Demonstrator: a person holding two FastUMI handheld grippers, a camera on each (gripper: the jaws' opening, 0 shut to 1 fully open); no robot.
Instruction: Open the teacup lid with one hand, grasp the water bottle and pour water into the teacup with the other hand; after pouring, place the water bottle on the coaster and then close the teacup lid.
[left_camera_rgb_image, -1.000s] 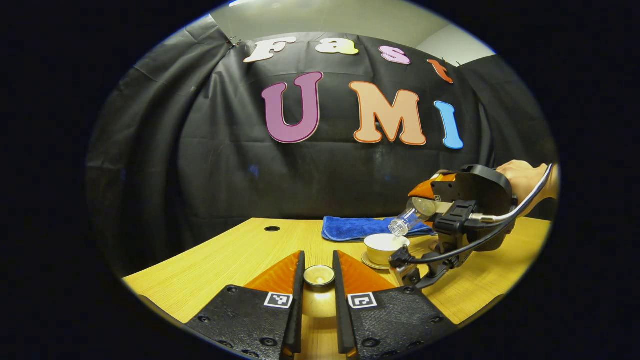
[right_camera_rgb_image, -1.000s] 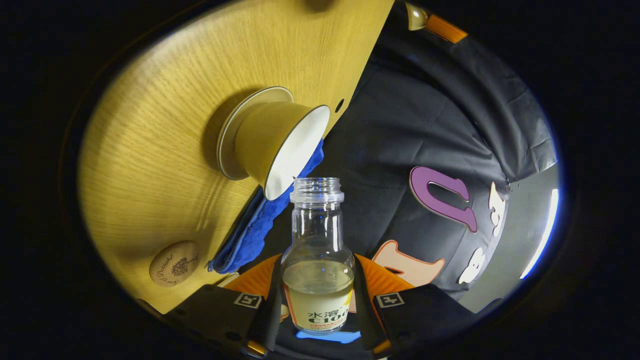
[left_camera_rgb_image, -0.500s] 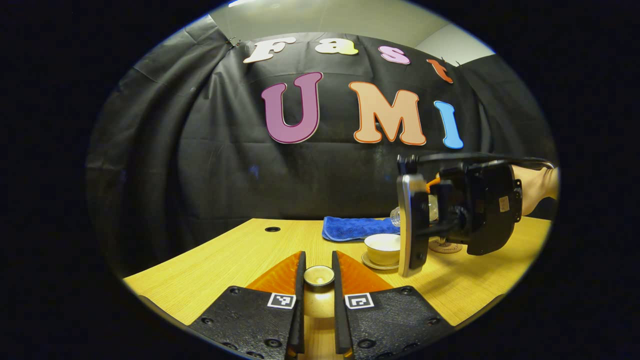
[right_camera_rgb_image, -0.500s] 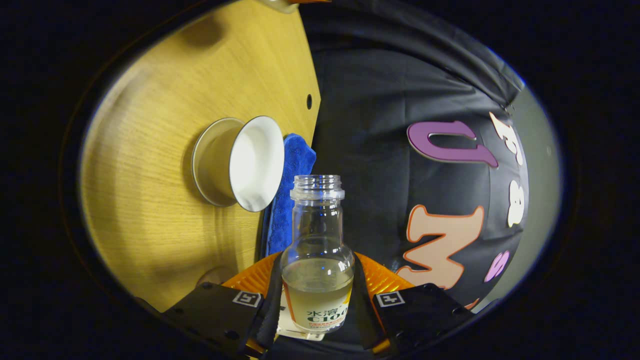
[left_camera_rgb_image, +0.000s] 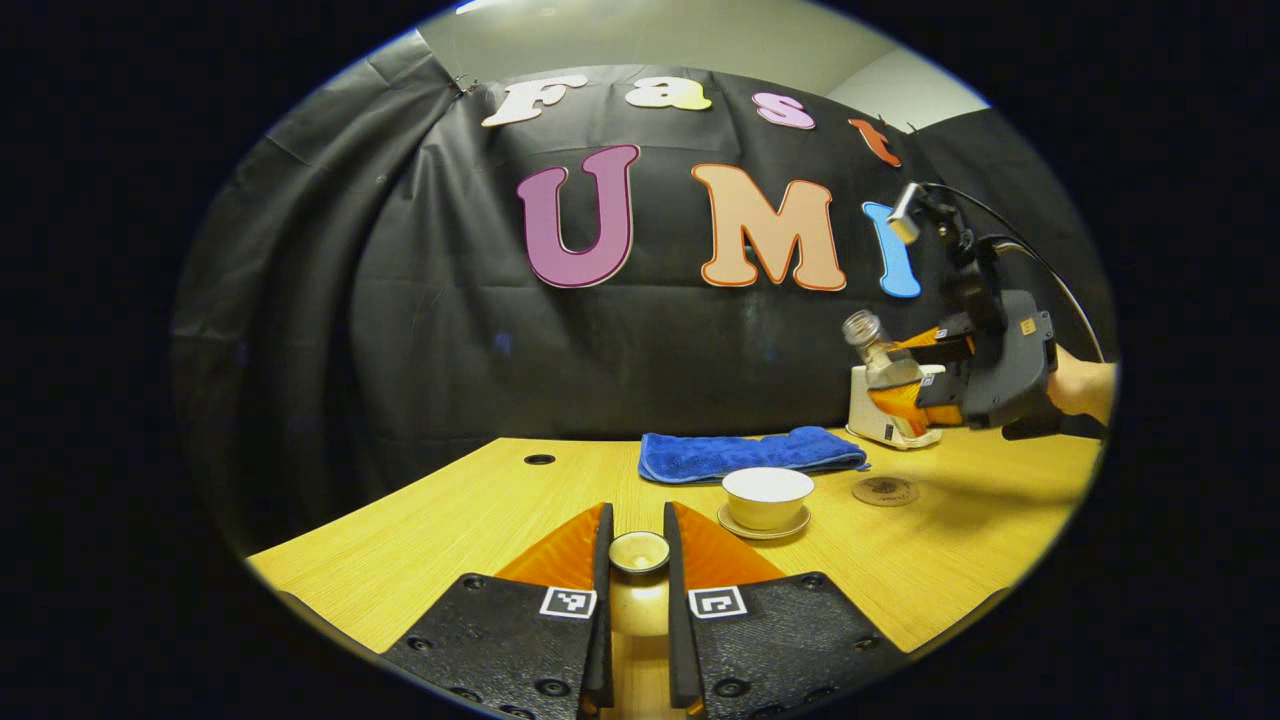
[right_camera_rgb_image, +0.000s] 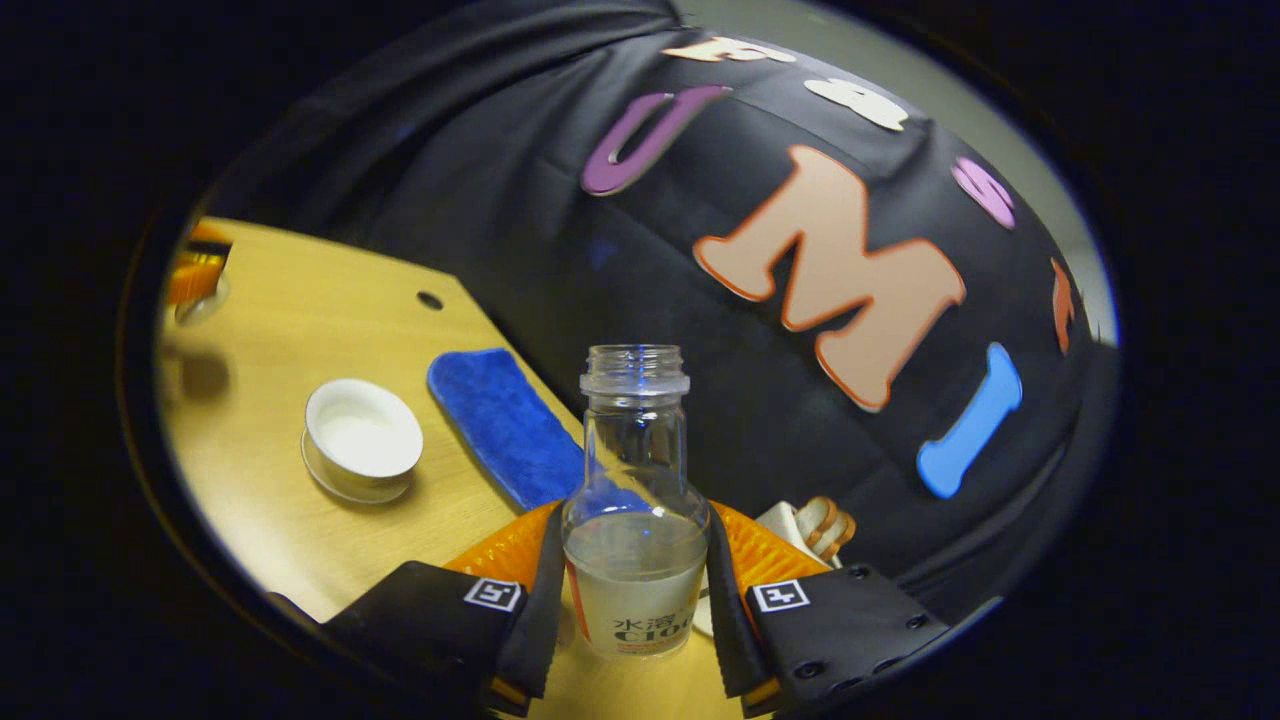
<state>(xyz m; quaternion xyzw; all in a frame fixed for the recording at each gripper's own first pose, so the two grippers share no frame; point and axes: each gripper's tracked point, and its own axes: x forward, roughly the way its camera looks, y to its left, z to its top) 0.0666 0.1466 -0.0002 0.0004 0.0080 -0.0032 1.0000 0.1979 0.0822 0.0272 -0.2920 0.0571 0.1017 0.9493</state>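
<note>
The left gripper (left_camera_rgb_image: 638, 580) is pinched on the lid (left_camera_rgb_image: 639, 552), both fingers pressing its sides, held low over the near edge of the table (left_camera_rgb_image: 470, 510). In the left gripper view the open cup (left_camera_rgb_image: 767, 495) sits on its saucer (left_camera_rgb_image: 766, 524) at about 2 o'clock from the lid, uncovered, with the blue cloth (left_camera_rgb_image: 745, 452) just behind it at 12 o'clock and the round coaster (left_camera_rgb_image: 885, 491) bare at 3 o'clock from the cup. The right gripper (left_camera_rgb_image: 905, 385) is up in the air at about 1 o'clock from the coaster, well above the table, a hand (left_camera_rgb_image: 1080, 388) behind it, and it clamps the bottle (left_camera_rgb_image: 878, 358), which leans with its open neck toward 11 o'clock. In the right gripper view that gripper (right_camera_rgb_image: 634, 600) has both fingers pressed on the bottle (right_camera_rgb_image: 634, 520), which is partly filled and uncapped; the cup (right_camera_rgb_image: 362, 436) lies at 10 o'clock from the bottle, the cloth (right_camera_rgb_image: 505, 425) between them, and a small white toaster-like object (right_camera_rgb_image: 810, 525) stands at 3 o'clock beside the fingers
</note>
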